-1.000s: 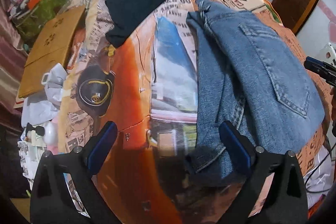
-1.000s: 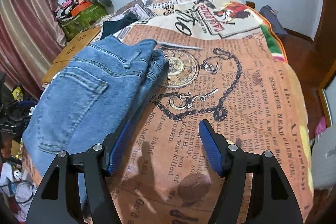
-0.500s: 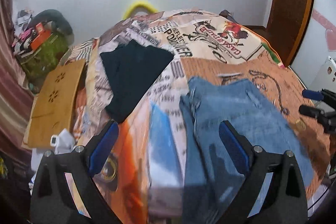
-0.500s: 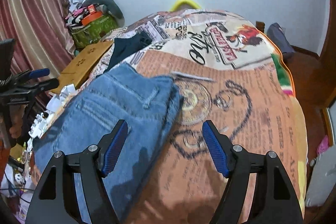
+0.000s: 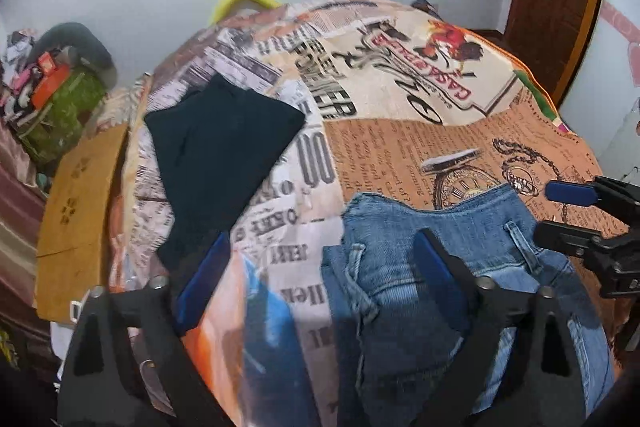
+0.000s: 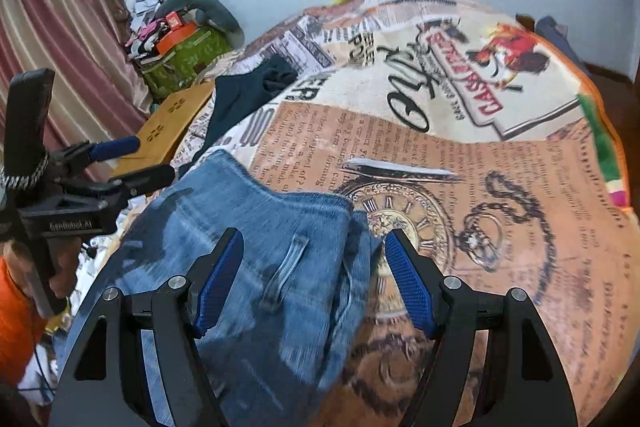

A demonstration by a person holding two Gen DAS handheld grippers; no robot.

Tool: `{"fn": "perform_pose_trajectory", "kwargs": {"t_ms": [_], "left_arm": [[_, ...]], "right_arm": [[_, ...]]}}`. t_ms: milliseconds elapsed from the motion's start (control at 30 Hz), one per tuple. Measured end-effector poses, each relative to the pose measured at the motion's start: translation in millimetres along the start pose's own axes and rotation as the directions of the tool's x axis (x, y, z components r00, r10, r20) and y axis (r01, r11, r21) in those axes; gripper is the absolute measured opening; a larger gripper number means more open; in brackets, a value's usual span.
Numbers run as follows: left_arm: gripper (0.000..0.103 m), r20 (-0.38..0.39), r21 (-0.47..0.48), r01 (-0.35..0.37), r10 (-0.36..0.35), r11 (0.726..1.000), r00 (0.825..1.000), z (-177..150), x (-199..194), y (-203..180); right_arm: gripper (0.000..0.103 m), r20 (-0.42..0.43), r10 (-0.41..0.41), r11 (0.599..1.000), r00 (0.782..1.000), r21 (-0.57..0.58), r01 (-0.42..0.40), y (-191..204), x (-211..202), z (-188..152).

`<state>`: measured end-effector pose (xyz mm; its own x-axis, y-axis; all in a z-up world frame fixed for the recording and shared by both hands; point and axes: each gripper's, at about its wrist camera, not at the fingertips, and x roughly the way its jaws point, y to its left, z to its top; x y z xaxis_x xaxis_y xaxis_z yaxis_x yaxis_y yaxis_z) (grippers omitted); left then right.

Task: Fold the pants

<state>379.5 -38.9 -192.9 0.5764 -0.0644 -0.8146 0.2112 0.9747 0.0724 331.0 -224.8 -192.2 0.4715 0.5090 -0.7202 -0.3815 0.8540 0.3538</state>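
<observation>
The folded jeans [image 6: 256,267] lie on the printed bedspread [image 6: 500,195], just beside its pocket-watch picture [image 6: 404,223]. I judge the fold nearly done — the good move now is to leave the pile flat and not drag its edge. The left gripper [image 5: 316,279] hangs above the jeans' side away from the watch; its jaws have just been closing a little, yet stand wide and hold nothing. The right gripper [image 6: 316,283] is also released — jeans below, not pinched.
</observation>
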Motion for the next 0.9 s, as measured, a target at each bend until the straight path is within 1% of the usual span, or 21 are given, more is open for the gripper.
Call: {"fn": "perform_pose_trajectory", "kwargs": {"t_ms": [33, 67, 133, 167, 200, 267, 300, 367, 400, 433, 567, 633, 733, 767, 833, 900], "left_arm": [[0.082, -0.020, 0.004, 0.013, -0.013, 1.000, 1.000, 0, 7, -1], [0.078, -0.036, 0.009, 0.028, -0.027, 1.000, 0.999, 0, 13, -3], [0.076, -0.071, 0.021, 0.051, -0.050, 0.998, 0.996, -3, 25, -6], [0.073, -0.083, 0.023, 0.054, -0.052, 0.998, 0.995, -4, 30, -7], [0.070, -0.096, 0.022, 0.060, -0.058, 0.998, 0.994, -5, 35, -8], [0.057, -0.118, 0.020, 0.077, -0.074, 0.997, 0.990, -9, 43, -10], [0.054, -0.122, 0.022, 0.077, -0.074, 0.997, 0.990, -11, 47, -11], [0.053, -0.119, 0.029, 0.029, -0.025, 0.999, 0.993, -14, 50, -14], [0.053, -0.123, 0.023, 0.020, -0.017, 1.000, 0.992, -15, 52, -14], [0.053, -0.132, 0.014, 0.020, -0.018, 1.000, 0.991, -14, 56, -13], [0.056, -0.145, -0.024, 0.055, -0.057, 0.998, 0.988, -11, 55, -3], [0.056, -0.137, -0.035, 0.066, -0.070, 0.997, 0.988, -9, 45, 1], [0.056, -0.091, -0.034, 0.059, -0.061, 0.998, 0.994, -3, 17, 3], [0.056, -0.073, -0.029, 0.062, -0.064, 0.998, 0.995, -2, 7, 3], [0.056, -0.040, -0.012, 0.070, -0.070, 0.997, 0.997, 1, -14, 0], [0.056, -0.018, 0.007, 0.078, -0.078, 0.997, 0.997, 2, -30, -4]], "right_arm": [[0.057, -0.018, 0.007, 1.000, 1.000, 0.005, -0.007, -1, 5, 1], [0.053, -0.044, 0.014, 1.000, 0.999, 0.004, -0.014, -2, 12, 1], [0.031, -0.101, 0.029, 0.999, 0.994, -0.011, -0.031, -1, 25, 0], [0.029, -0.112, 0.036, 0.999, 0.993, -0.018, -0.038, 0, 30, -3], [0.028, -0.105, 0.031, 0.999, 0.994, -0.027, -0.034, 1, 31, -4], [0.021, -0.095, 0.024, 0.999, 0.995, -0.045, -0.028, 2, 31, -6], [0.019, -0.092, 0.022, 0.998, 0.995, -0.050, -0.026, 2, 30, -6], [0.019, -0.095, 0.001, 0.997, 0.995, -0.073, -0.008, 3, 33, -8], [0.019, -0.099, -0.017, 0.997, 0.995, -0.082, 0.008, 4, 37, -10], [0.019, -0.112, -0.041, 0.997, 0.993, -0.067, 0.034, 4, 40, -10], [0.020, -0.119, -0.067, 0.996, 0.991, -0.072, 0.059, 7, 34, -5], [0.027, -0.115, -0.091, 0.992, 0.989, -0.093, 0.081, 11, 26, -2], [0.027, -0.061, -0.143, 0.980, 0.988, -0.148, 0.133, 22, 2, 1], [0.028, -0.043, -0.139, 0.978, 0.989, -0.160, 0.131, 26, -6, 2], [0.034, -0.017, -0.111, 0.981, 0.994, -0.163, 0.107, 34, -19, 2], [0.038, -0.002, -0.078, 0.982, 0.997, -0.174, 0.077, 44, -30, 0]]}}
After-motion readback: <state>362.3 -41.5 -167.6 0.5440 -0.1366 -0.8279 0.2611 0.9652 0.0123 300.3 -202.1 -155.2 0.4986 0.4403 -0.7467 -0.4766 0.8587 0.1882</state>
